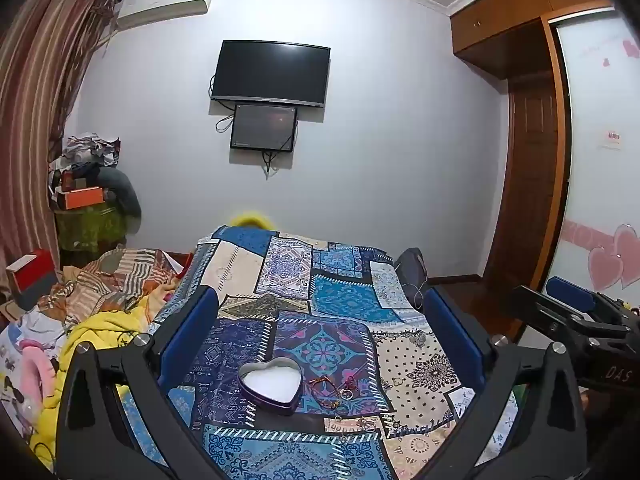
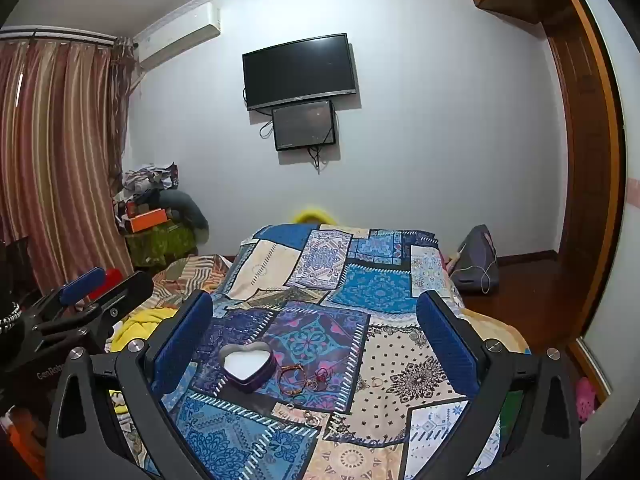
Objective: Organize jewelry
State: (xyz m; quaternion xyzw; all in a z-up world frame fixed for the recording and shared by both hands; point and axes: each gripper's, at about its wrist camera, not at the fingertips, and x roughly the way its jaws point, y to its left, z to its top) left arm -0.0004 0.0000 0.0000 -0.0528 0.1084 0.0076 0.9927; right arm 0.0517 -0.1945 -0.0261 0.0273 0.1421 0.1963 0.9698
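A heart-shaped tin (image 1: pixel 270 383) with a white lining lies open on the patchwork cloth (image 1: pixel 320 312); it also shows in the right wrist view (image 2: pixel 248 365). Right of it lie a red-brown string bracelet (image 1: pixel 324 390), small rings (image 1: pixel 346 394) and more small pieces (image 1: pixel 366 424). In the right wrist view the bracelet (image 2: pixel 292 380), rings (image 2: pixel 316 384) and a clasp piece (image 2: pixel 311 420) show. My left gripper (image 1: pixel 320 320) is open and empty above the cloth. My right gripper (image 2: pixel 316 320) is open and empty too, held above the cloth.
The cloth covers a bed (image 2: pixel 492 328). Crumpled yellow and striped bedding (image 1: pixel 104 312) lies to the left. A pile of boxes and clothes (image 1: pixel 88 184) stands in the far left corner. A dark bag (image 2: pixel 476 260) sits on the floor at right. A wardrobe (image 1: pixel 536 160) is on the right.
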